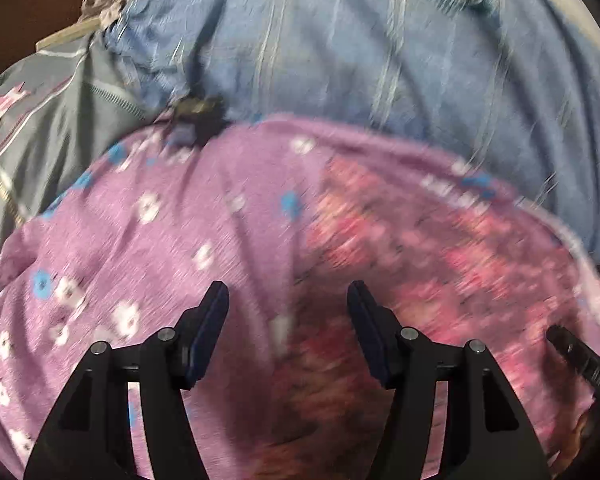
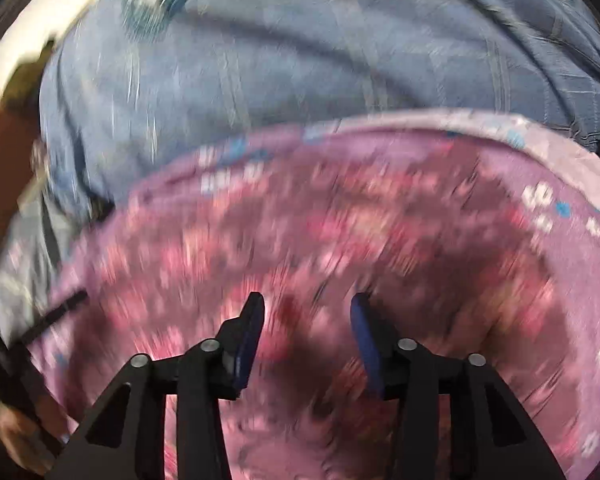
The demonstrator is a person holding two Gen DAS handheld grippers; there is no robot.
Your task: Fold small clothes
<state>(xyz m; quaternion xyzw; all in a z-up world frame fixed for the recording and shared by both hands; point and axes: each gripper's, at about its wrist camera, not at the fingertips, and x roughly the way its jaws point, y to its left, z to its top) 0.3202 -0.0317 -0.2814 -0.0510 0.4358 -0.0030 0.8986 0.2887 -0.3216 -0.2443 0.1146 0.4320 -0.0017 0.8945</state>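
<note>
Gaping over purple garment (image 1: 140,240), both grippers (image 1: 288,296) (image 2: 308,308); only left shows grey cloth (image 1: 60,120).

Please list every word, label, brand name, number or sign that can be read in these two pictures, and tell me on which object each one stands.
None can be read.
Purple garment: only white and blue flower prints and a blurred pink patch, no letters.
Blue bedsheet: stripes only.
Grey cloth: a pink star shape, no text.
Both views are motion-blurred, so any small label would be unreadable.
</note>
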